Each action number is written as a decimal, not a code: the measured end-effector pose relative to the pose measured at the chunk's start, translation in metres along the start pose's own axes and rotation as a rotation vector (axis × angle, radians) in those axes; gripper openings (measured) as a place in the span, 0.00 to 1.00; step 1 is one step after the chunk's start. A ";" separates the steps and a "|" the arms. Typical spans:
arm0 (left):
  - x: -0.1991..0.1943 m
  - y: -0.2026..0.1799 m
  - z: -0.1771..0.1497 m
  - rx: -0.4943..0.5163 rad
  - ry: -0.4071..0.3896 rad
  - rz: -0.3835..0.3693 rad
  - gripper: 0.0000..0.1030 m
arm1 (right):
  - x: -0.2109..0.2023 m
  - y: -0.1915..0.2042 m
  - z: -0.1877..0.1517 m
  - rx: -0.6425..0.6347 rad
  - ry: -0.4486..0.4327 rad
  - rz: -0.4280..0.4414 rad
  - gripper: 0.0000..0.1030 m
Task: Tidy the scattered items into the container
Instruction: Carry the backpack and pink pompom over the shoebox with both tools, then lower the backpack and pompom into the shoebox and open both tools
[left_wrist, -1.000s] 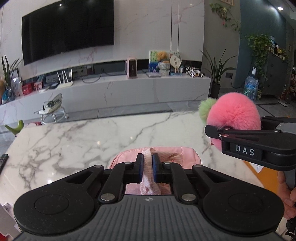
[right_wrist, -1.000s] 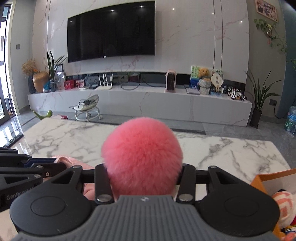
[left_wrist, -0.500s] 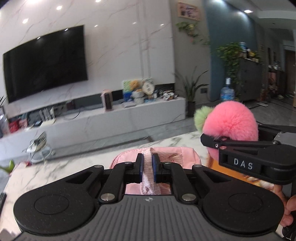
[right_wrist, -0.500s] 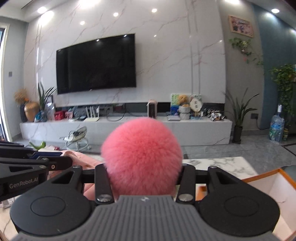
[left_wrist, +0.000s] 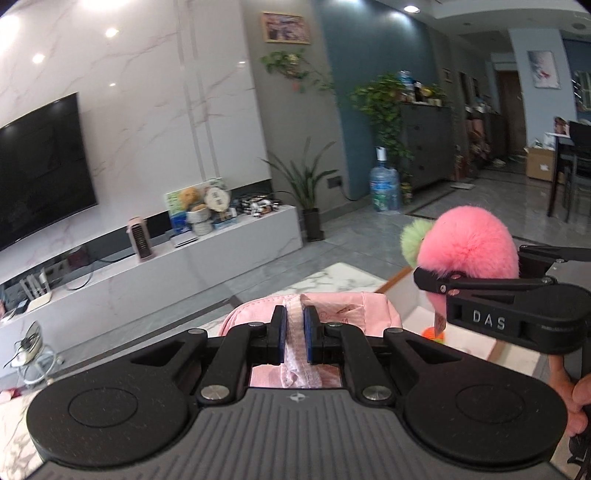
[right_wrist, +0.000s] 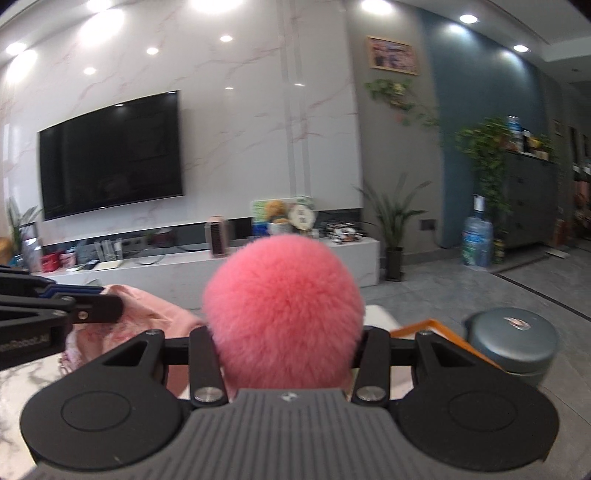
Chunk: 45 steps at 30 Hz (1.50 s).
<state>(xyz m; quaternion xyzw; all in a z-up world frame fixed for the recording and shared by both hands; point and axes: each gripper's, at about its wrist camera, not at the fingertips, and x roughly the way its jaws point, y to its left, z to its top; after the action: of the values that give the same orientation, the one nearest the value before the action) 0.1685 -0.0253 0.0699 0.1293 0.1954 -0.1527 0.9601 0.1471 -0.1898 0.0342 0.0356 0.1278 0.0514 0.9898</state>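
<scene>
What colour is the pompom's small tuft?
Pale green tuft on the pink pompom; clearest in the left wrist view.

Left tool clamps pink cloth; right tool grips pink pompom.

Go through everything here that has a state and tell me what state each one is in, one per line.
Left tool: shut on the pink cloth pouch, pinching a fold of it.
Right tool: shut on the pink pompom.
Pink cloth pouch: held, lifted off the marble table.
Pink pompom: held, raised above the orange-rimmed box.
Orange-rimmed box: open on top.
TV: off, screen dark.
</scene>
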 end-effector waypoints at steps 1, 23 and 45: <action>0.005 -0.006 0.002 0.008 0.003 -0.009 0.11 | 0.001 -0.009 -0.001 0.009 0.002 -0.015 0.45; 0.100 -0.094 0.000 0.136 0.109 -0.122 0.11 | 0.076 -0.116 -0.057 -0.029 0.330 -0.255 0.46; 0.140 -0.110 -0.006 0.119 0.168 -0.175 0.11 | 0.084 -0.126 -0.070 -0.119 0.401 -0.232 0.55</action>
<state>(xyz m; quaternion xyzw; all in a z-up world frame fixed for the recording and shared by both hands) 0.2511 -0.1587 -0.0145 0.1807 0.2762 -0.2358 0.9140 0.2218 -0.3012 -0.0646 -0.0484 0.3219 -0.0493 0.9443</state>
